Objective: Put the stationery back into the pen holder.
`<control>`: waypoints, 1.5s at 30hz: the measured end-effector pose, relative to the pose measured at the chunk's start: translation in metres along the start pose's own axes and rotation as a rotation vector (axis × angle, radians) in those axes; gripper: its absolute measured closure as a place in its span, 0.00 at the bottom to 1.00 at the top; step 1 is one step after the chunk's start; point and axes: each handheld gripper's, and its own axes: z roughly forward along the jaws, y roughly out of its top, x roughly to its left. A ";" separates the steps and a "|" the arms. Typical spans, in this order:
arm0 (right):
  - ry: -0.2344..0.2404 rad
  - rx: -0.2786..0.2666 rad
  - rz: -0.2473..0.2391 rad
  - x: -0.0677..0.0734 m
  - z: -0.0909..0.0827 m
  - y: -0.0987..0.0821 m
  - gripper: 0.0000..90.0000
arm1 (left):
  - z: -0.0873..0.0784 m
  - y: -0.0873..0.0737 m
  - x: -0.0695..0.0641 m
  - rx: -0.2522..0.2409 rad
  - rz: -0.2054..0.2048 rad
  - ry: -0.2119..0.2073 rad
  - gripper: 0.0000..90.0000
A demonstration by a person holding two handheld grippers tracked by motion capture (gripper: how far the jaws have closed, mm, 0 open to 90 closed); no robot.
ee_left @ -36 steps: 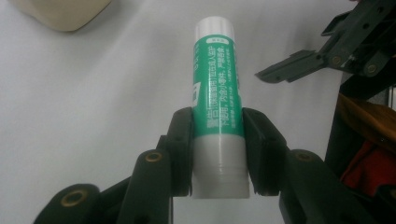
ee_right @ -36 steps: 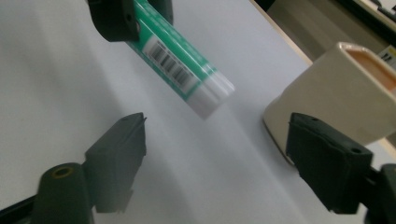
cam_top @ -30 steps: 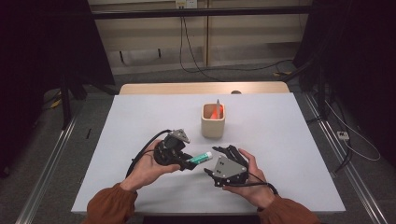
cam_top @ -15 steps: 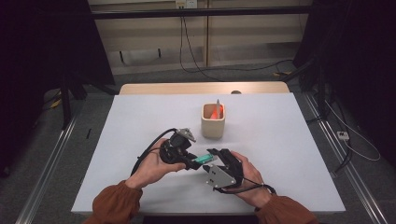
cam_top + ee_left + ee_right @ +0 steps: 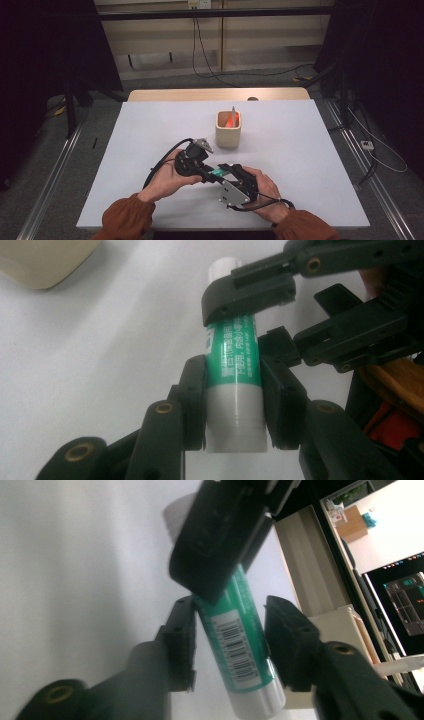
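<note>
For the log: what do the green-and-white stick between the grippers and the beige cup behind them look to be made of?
The glue stick looks like smooth plastic: a white tube with soft highlights, wrapped in a glossy green printed label bearing a barcode. The cup has a matte beige surface with no shine; it could be ceramic or plastic, the view leaves that open.

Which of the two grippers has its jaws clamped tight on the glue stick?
The left gripper: its jaws press both sides of the glue stick. The right gripper's jaws straddle it with a gap on one side.
</note>
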 end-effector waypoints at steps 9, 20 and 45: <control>0.016 -0.002 -0.036 0.005 0.001 -0.001 0.75 | 0.000 -0.001 0.002 -0.024 0.001 0.000 0.73; 0.033 0.002 0.028 -0.002 0.001 -0.010 0.75 | -0.003 -0.010 0.011 -0.111 -0.029 0.057 0.41; -0.001 -0.108 0.744 -0.055 -0.011 -0.055 0.75 | -0.022 -0.083 0.031 -0.365 -0.109 0.291 0.07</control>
